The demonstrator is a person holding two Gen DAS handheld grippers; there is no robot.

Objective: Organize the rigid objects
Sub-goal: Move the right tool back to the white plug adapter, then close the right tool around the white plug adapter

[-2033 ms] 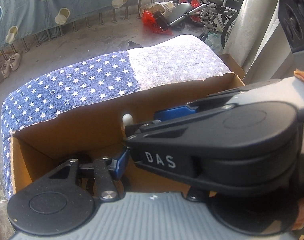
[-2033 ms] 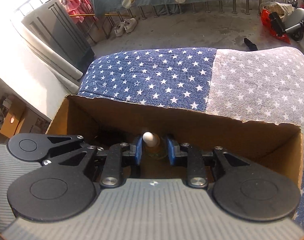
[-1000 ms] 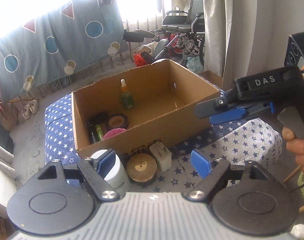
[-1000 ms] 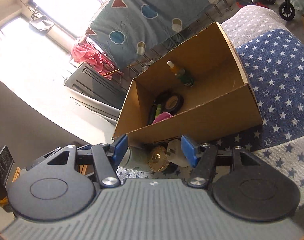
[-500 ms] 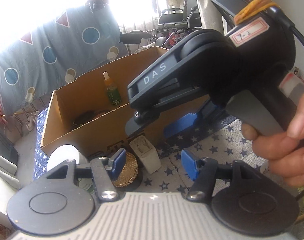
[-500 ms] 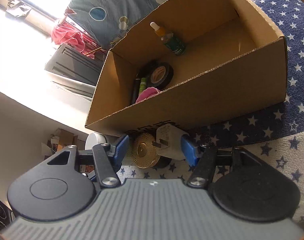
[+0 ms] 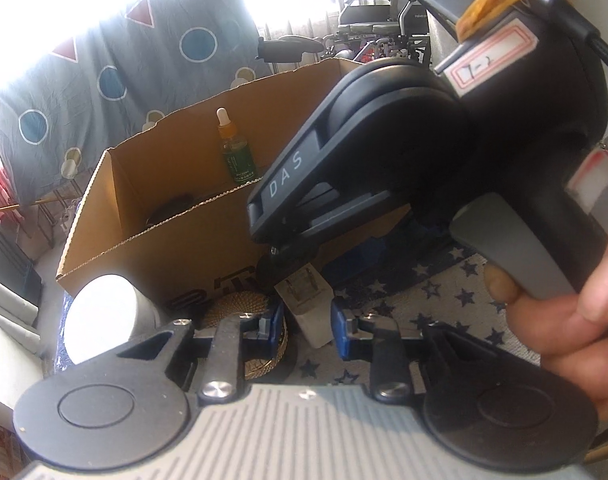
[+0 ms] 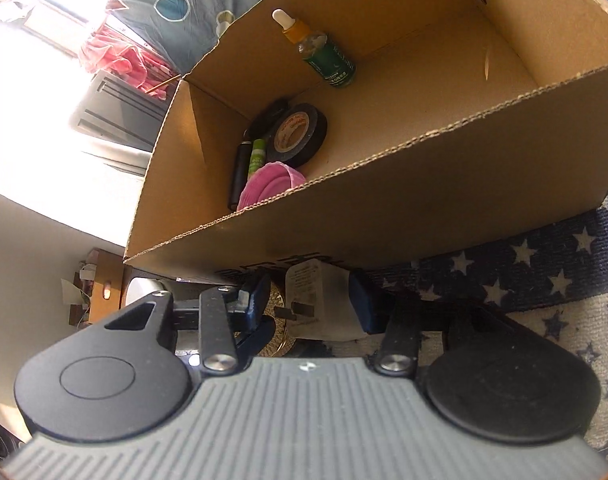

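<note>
**Both grippers crowded over the white plug adapter in front of the box**

The white plug adapter [image 8: 323,300] is found on the star-patterned cloth [image 8: 543,276], just in front of the near wall of the cardboard box [image 8: 423,200]. The right gripper [image 8: 307,304] is set around it: its jaws have just been closing, the right pad is laid against the adapter's side, while contact on the left, prong side cannot be made out. The left gripper [image 7: 305,326], whose jaws have also just been closing, is narrowed with the adapter's near end [image 7: 311,320] between its pads; whether it is pinched cannot be told. A gold round tin [image 7: 240,312] and a white cylinder [image 7: 100,316] are placed to the left.

Much of the left wrist view is blocked by the right gripper's body and the hand [image 7: 575,320] around it. Inside the box a dropper bottle [image 8: 319,50], a black tape roll [image 8: 300,134], a pink item [image 8: 272,184] and dark sticks are seen, partly cut off by the near wall.
</note>
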